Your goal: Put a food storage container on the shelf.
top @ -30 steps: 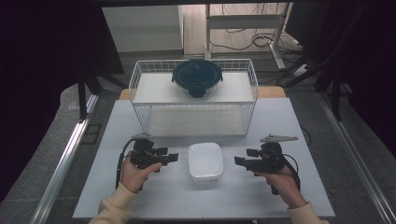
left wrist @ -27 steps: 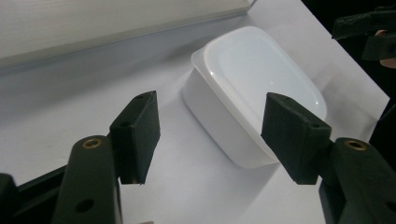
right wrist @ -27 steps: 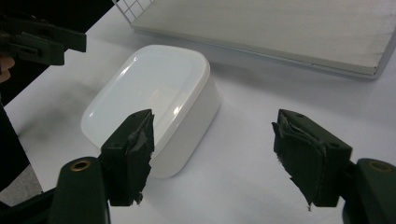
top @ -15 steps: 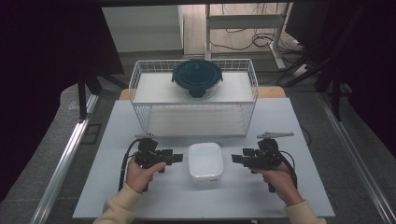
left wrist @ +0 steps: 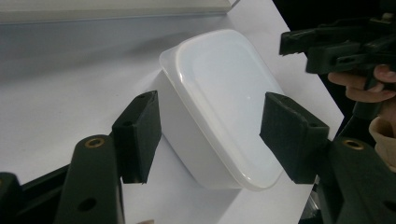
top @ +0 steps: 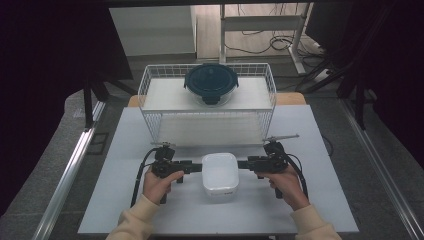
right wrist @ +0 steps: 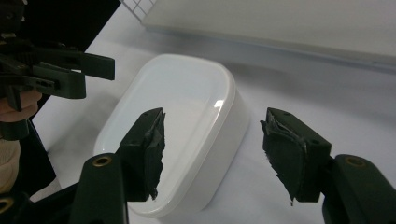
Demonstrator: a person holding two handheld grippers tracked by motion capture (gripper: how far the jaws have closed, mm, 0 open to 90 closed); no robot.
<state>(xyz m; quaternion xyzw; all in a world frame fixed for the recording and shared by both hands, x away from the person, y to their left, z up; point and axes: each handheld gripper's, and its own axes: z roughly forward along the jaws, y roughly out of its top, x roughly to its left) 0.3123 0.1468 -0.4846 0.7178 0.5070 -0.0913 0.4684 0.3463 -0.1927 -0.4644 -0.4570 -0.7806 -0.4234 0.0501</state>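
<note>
**White lidded container between two grippers**

A white, rounded-rectangular plastic container (top: 219, 173) sits flat on the pale worktop (top: 125, 150), lid side up, its long axis running away from the person. Its top is smooth and glossy with a slightly raised rim, and its side walls taper a little toward the base. It lies just in front of the white wire basket (top: 150, 85), centred on that basket's front wall but apart from it. The left gripper (left wrist: 210, 135) stands with its jaws spread around one short end of the container, the pads clear of its walls. The right gripper (right wrist: 212, 149) does the same from the opposite side.
</note>
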